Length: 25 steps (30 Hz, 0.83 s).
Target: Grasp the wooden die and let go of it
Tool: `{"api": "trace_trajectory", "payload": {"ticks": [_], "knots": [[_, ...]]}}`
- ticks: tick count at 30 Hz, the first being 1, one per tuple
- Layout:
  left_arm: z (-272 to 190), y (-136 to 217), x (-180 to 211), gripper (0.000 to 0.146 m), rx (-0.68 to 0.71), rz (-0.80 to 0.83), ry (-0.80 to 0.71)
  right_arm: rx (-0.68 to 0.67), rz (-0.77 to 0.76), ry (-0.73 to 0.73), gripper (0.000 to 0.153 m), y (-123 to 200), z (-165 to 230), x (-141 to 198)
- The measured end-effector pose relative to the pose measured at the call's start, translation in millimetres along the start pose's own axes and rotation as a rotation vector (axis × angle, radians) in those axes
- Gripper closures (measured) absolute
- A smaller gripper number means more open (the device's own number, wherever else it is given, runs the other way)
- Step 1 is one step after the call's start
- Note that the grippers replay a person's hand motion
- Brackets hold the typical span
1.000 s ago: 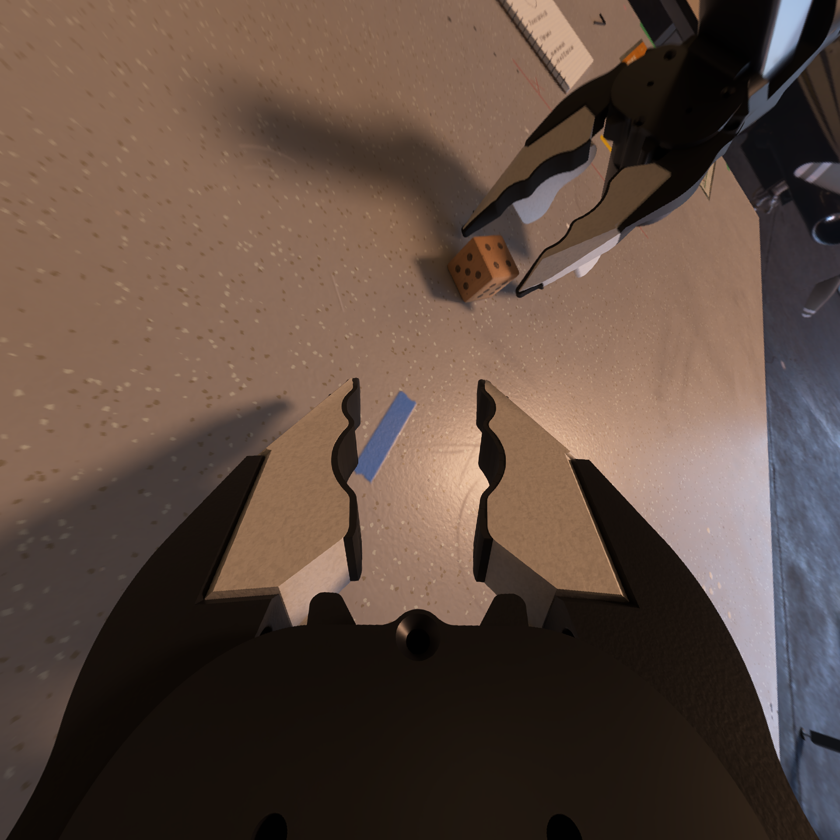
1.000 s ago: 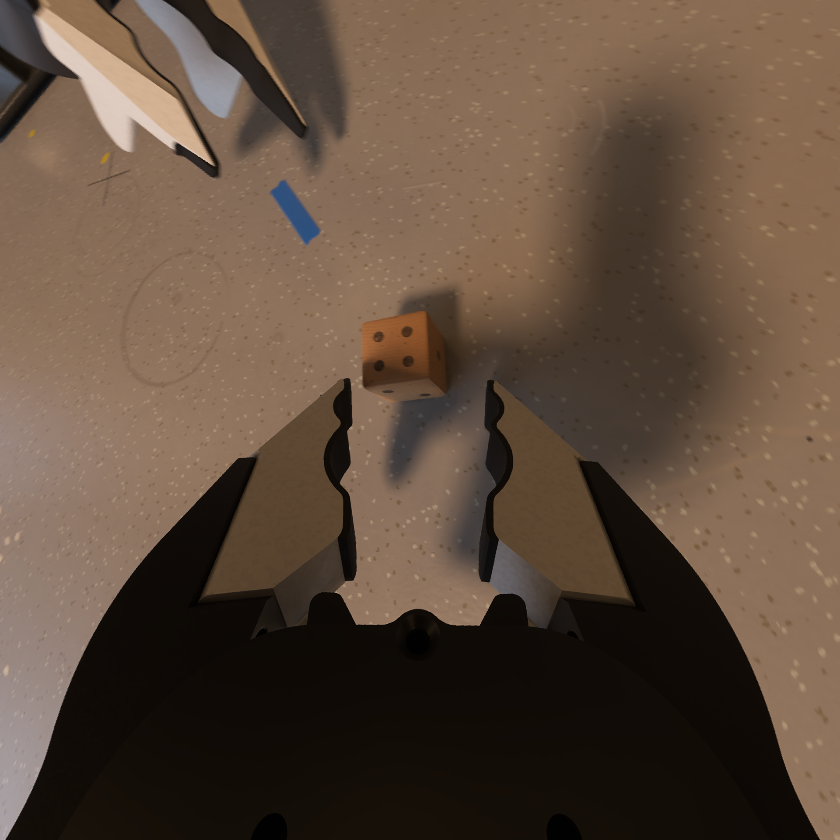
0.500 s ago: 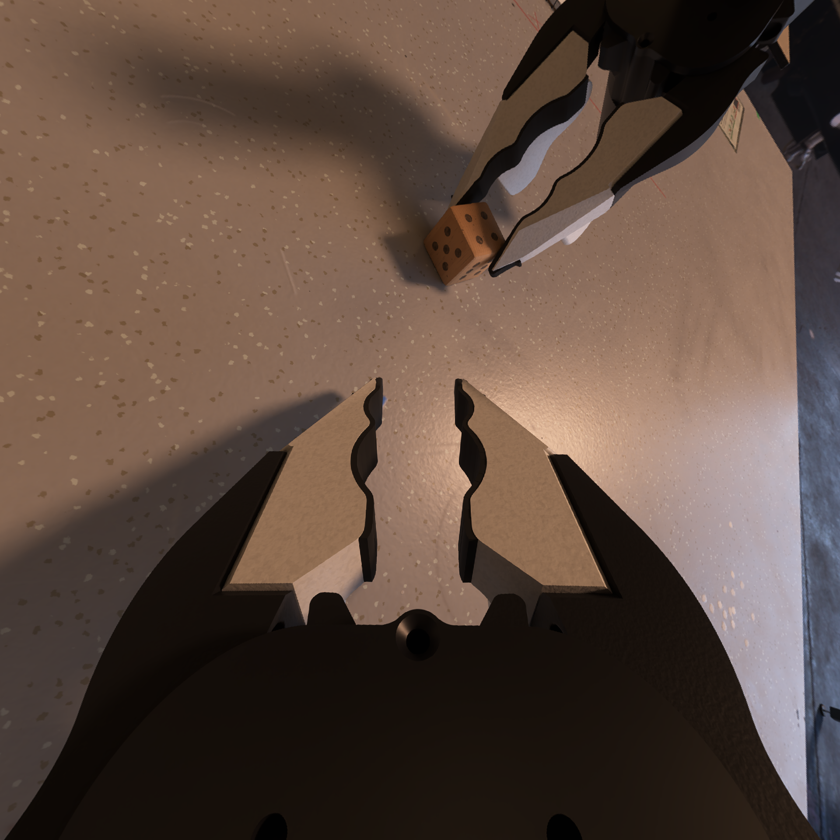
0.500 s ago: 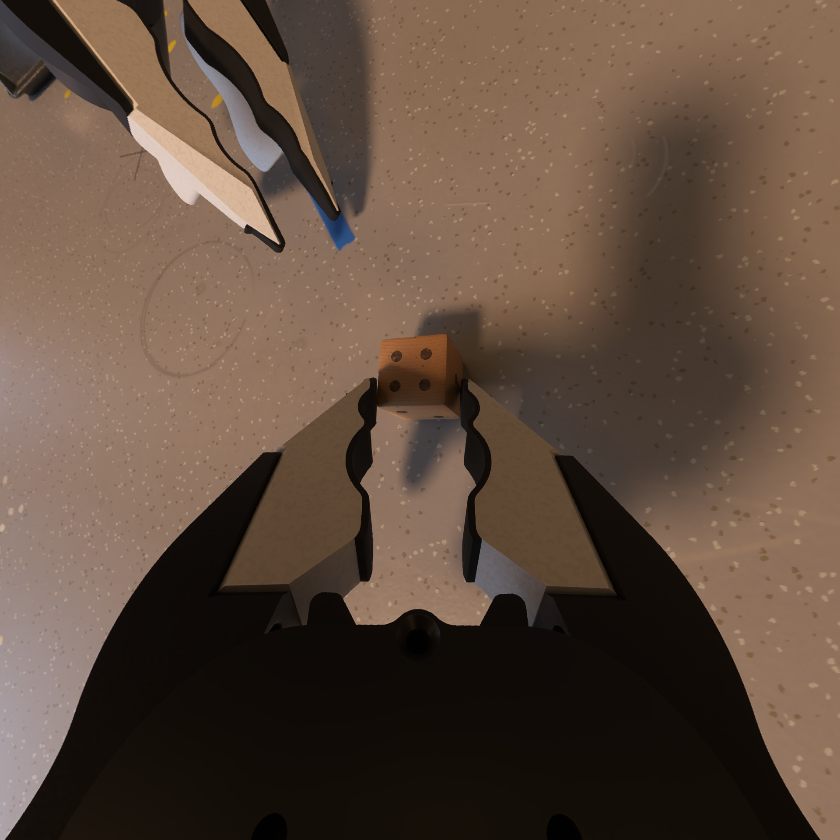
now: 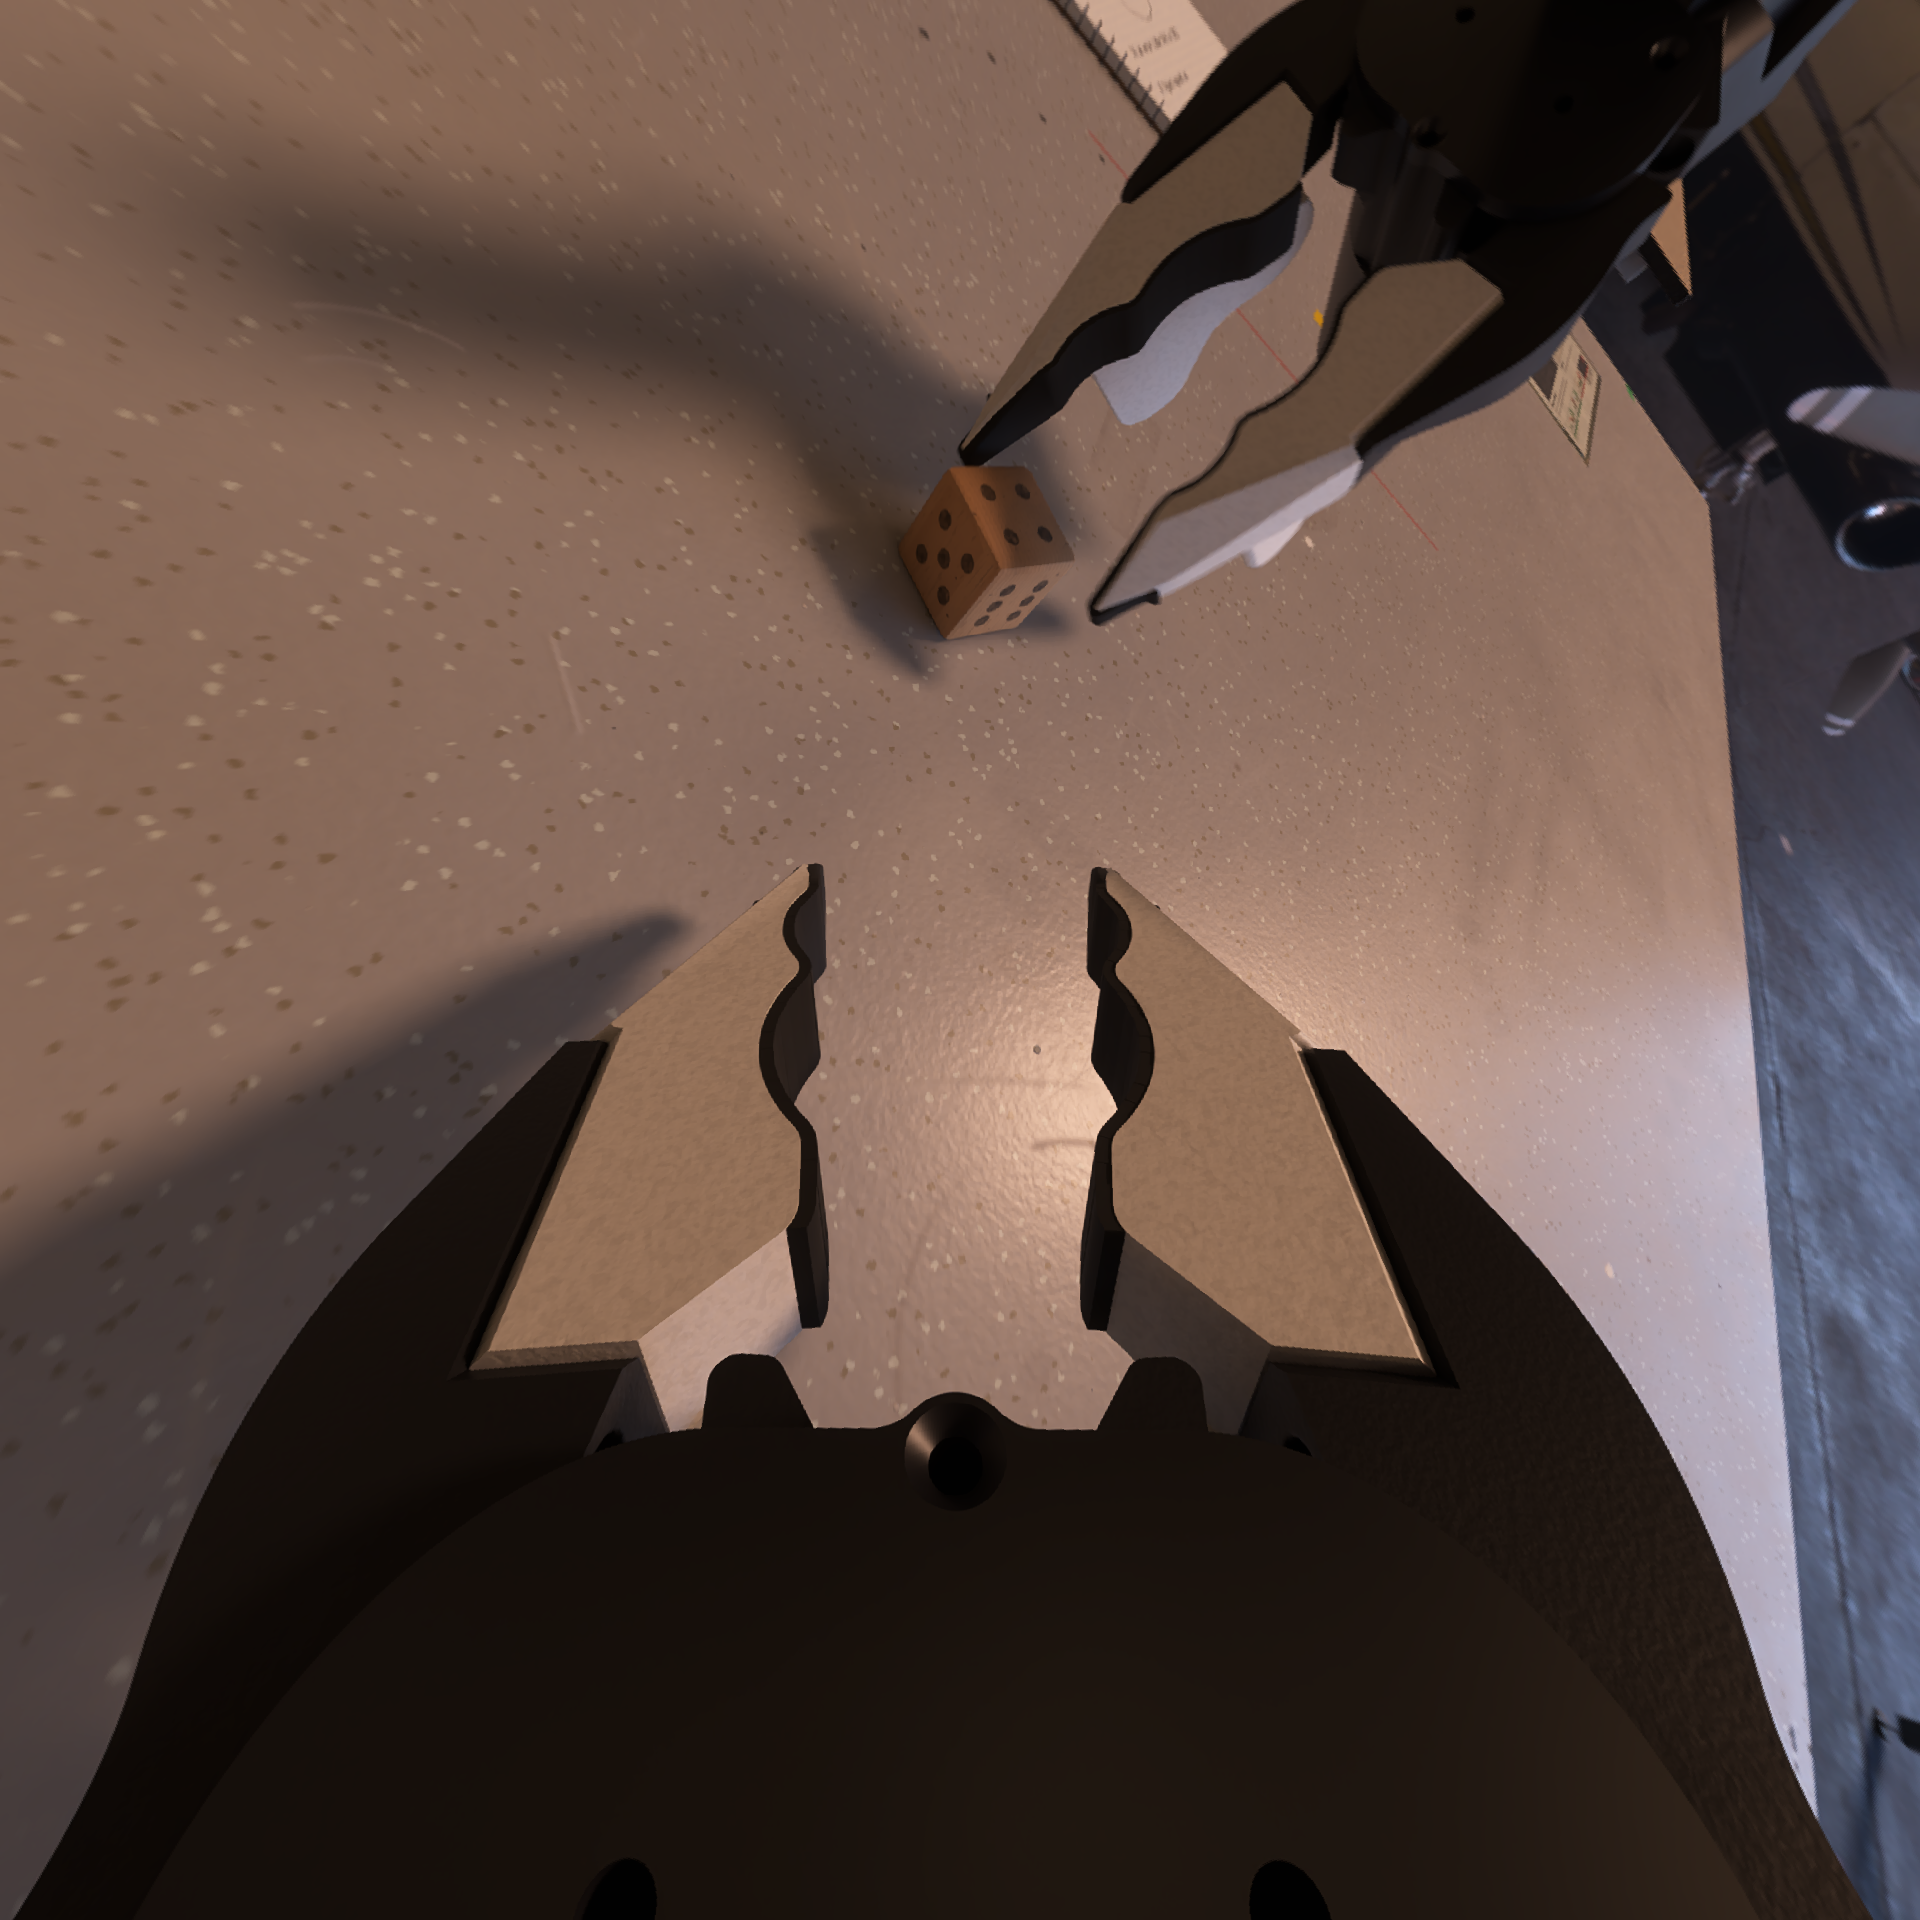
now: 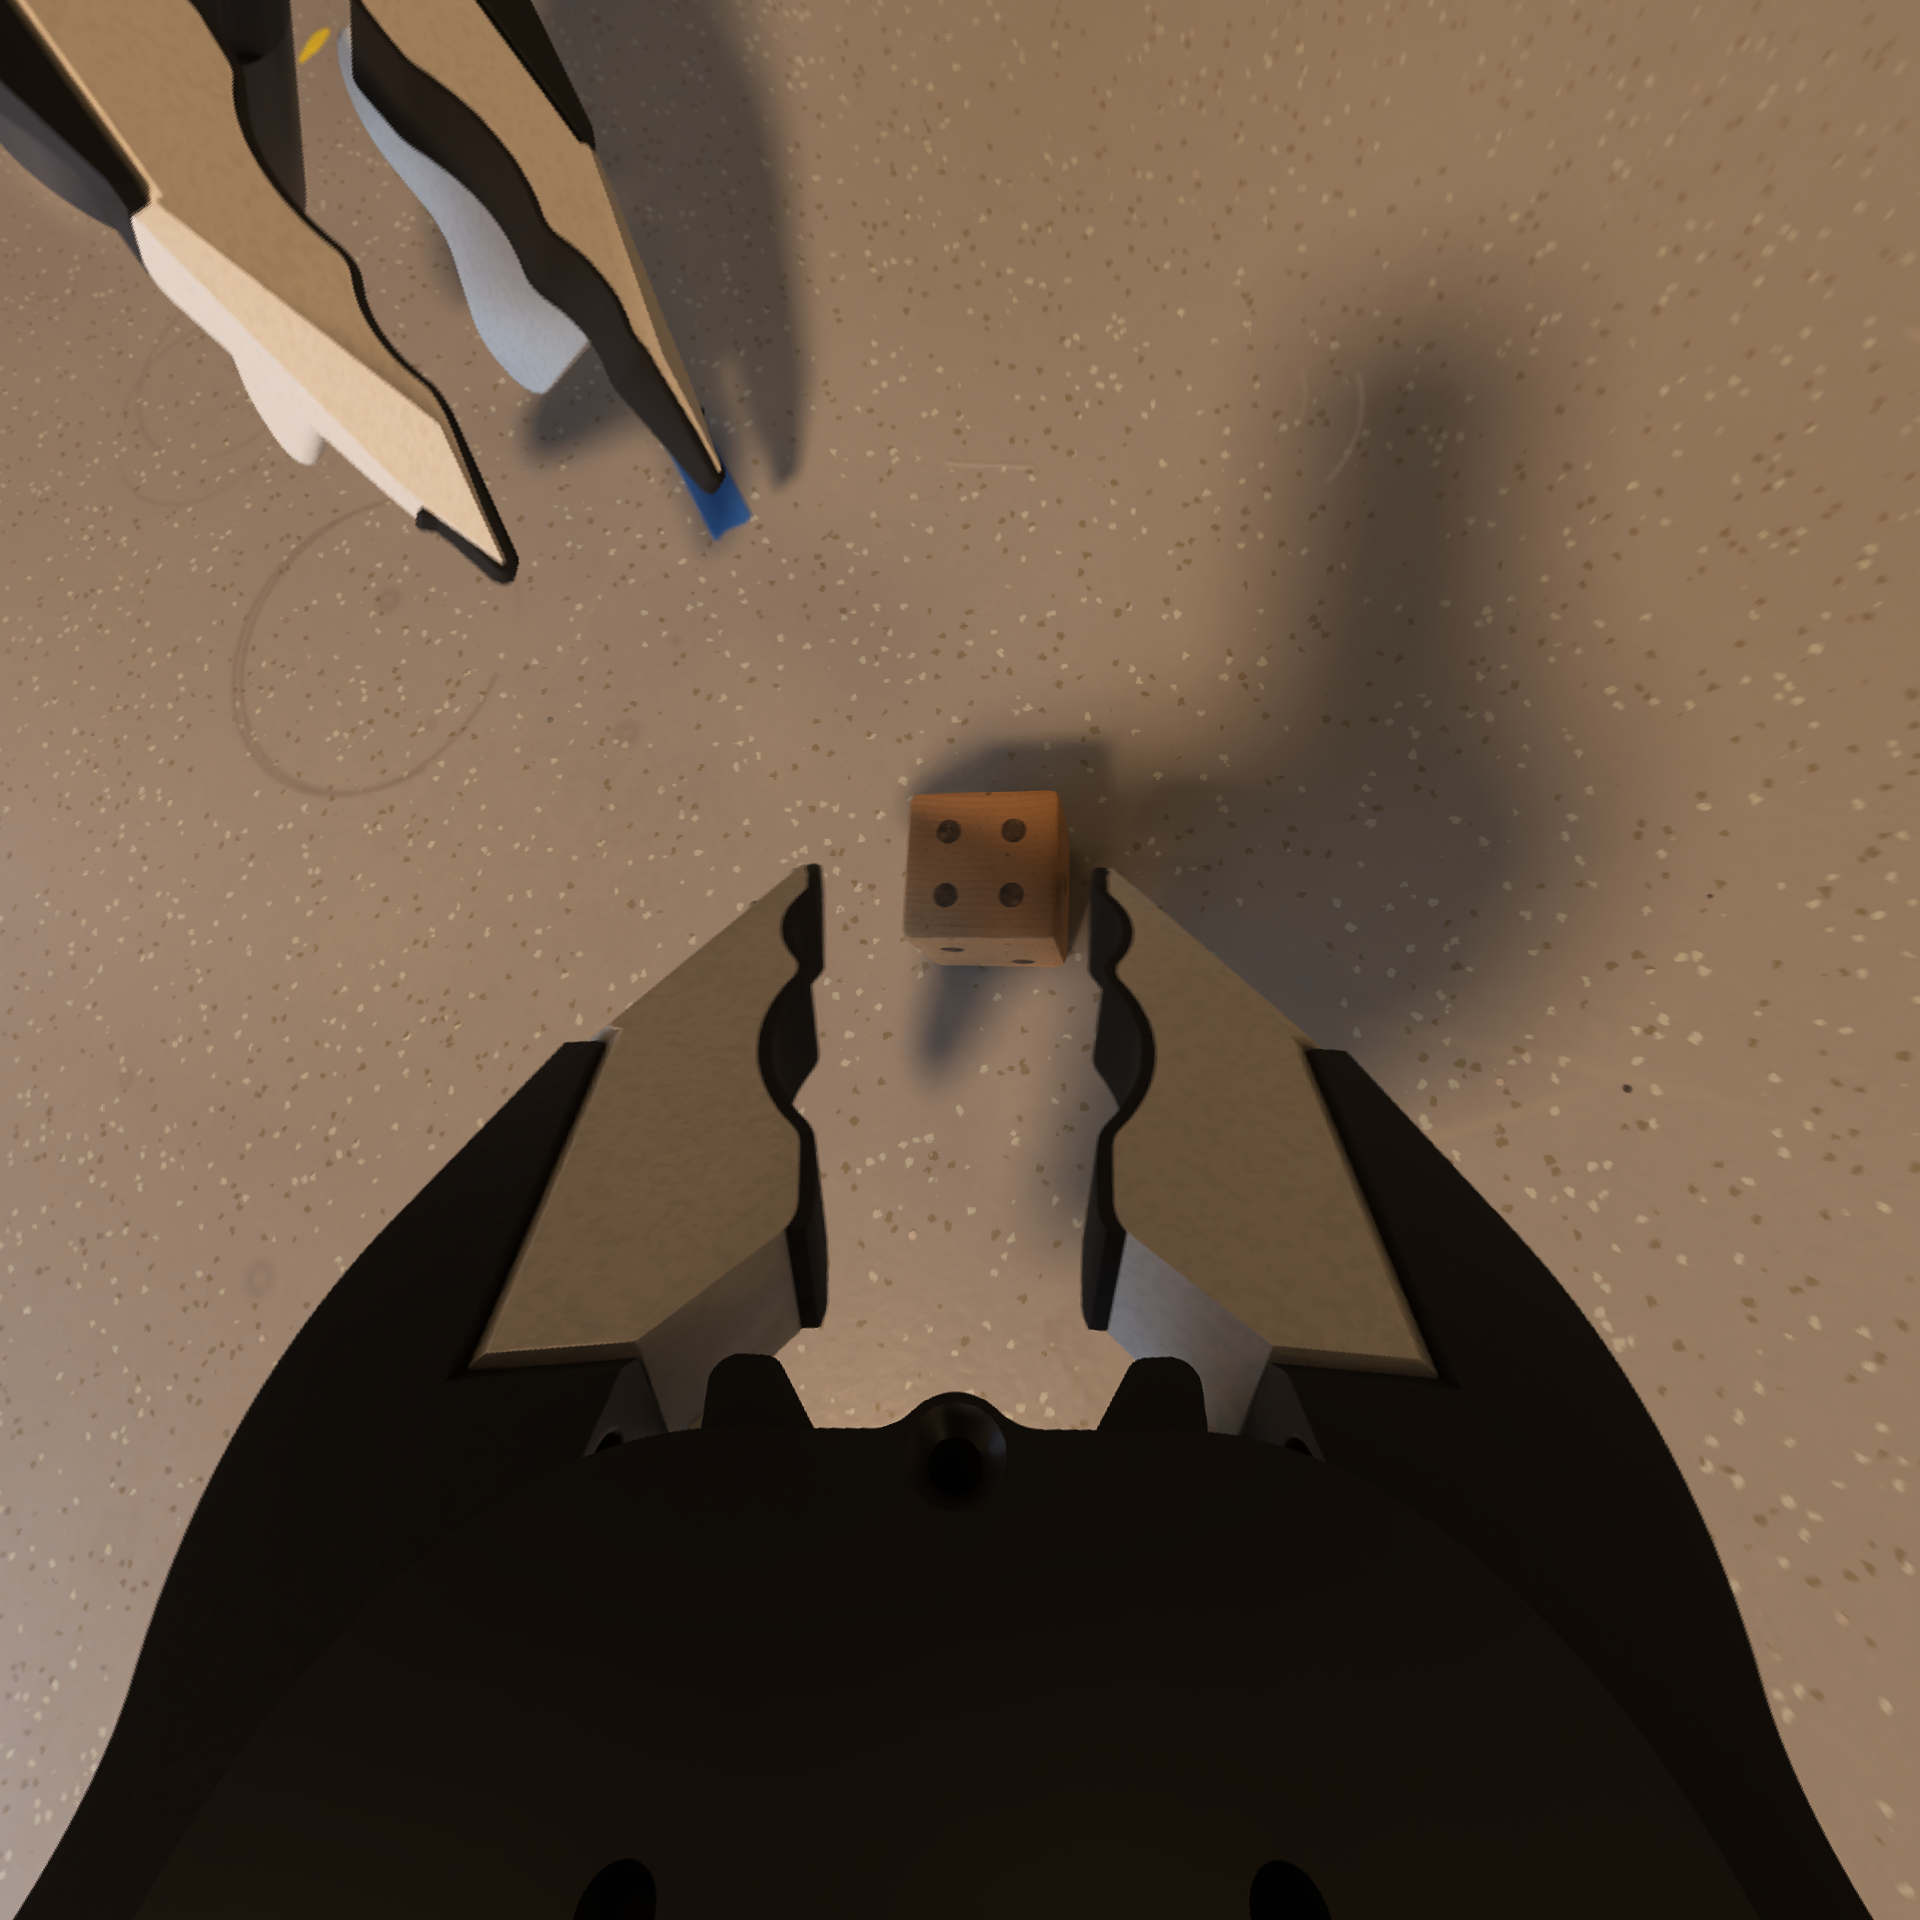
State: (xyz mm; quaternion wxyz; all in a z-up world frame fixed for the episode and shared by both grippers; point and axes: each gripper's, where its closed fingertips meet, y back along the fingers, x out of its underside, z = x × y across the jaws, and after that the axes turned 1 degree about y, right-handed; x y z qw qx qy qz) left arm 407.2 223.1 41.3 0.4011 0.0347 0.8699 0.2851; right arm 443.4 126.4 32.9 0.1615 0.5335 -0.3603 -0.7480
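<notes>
Wooden die (image 6: 985, 879) sits on your speckled worktop (image 6: 1455, 520), between the spread fingertips of your right gripper (image 6: 956, 883), close to one fingertip, gripped by neither. Your left gripper (image 5: 956, 883) hangs spread too, well apart, over a blue tape strip (image 6: 717, 509).

The die (image 6: 985, 878) is a small wooden cube, light orange-brown with dark round pips. It sits flat on the speckled surface, just above centre in the right wrist view, four-pip face up (the near side face shows pips along its lower edge). In the left wrist view it (image 5: 985, 549) lies upper centre, turned corner-on.
</notes>
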Motion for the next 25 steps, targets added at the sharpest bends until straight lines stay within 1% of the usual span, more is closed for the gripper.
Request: {"api": "trace_trajectory", "payload": {"ticks": [1,5,7,10,13,17,20,25], "knots": [[0,4,-1,0.094,-0.012,-0.013,-0.005,0.009,-0.009,0.013,0.094,3,2,-1],[-3,23,-6,0.088,-0.093,-0.06,-0.05,0.06,-0.025,0.06,0.082,18,7,-3],[-6,31,-9,0.085,-0.121,-0.091,-0.072,0.074,-0.05,0.076,0.082,27,12,-5],[1,41,-8,0.081,-0.202,-0.115,-0.083,0.074,-0.075,0.078,0.082,39,22,-2],[7,47,-3,0.08,-0.236,-0.141,-0.079,0.071,-0.094,0.077,0.08,46,31,4],[13,53,7,0.08,-0.281,-0.141,-0.071,0.08,-0.171,0.064,0.071,57,37,5],[15,57,11,0.079,-0.314,-0.141,-0.076,0.092,-0.205,0.039,0.066,60,36,9],[19,59,14,0.072,-0.371,-0.13,-0.099,0.125,-0.174,0.009,0.065,54,32,22]]}}
